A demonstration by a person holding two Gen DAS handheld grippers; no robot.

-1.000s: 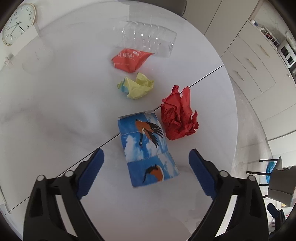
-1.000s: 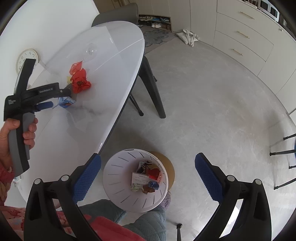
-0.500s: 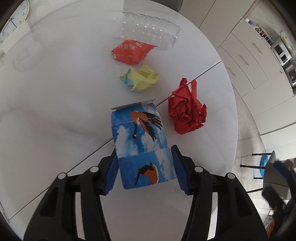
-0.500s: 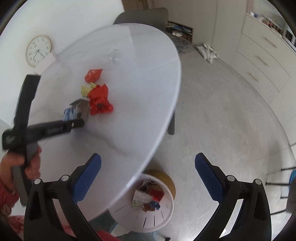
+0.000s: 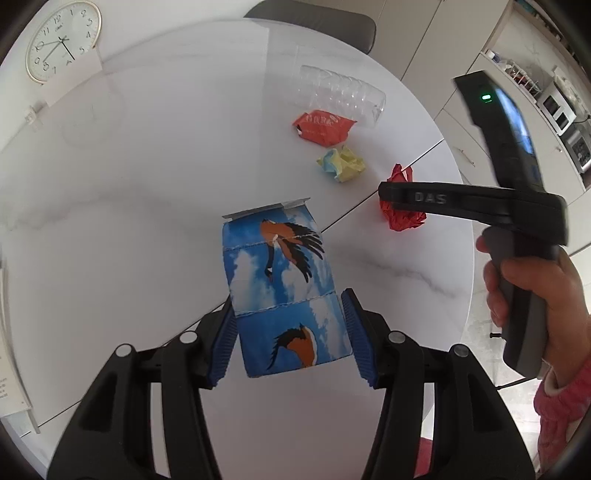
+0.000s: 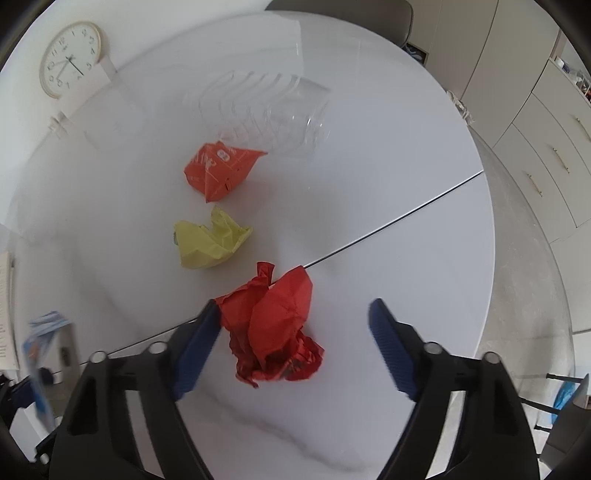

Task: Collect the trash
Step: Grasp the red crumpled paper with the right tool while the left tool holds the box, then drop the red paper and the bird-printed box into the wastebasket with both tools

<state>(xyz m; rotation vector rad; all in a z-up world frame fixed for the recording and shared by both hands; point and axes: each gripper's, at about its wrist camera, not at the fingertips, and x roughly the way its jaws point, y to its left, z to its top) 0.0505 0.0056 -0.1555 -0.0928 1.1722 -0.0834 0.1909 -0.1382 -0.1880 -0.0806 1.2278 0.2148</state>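
Observation:
My left gripper [image 5: 290,332] is shut on a blue carton with bird pictures [image 5: 284,291] and holds it above the white table [image 5: 147,184]. My right gripper [image 6: 291,343] is open around a crumpled red paper ball [image 6: 275,325] on the table; its left finger touches the paper. The red ball also shows in the left wrist view [image 5: 402,218], partly hidden by the right gripper's body. A crumpled yellow paper [image 6: 208,240], an orange-red wrapper [image 6: 218,170] and a clear plastic bottle [image 6: 266,110] lie further back.
A wall clock [image 5: 61,40] leans at the table's far left. A dark seam [image 6: 388,221] crosses the tabletop. A grey chair [image 5: 314,14] stands behind the table. White cabinets [image 6: 535,147] line the right side. The table's edge curves close on the right.
My left gripper closed on the blue carton and lifted it. My right gripper swung from over the floor bin to the table and now straddles the red paper ball.

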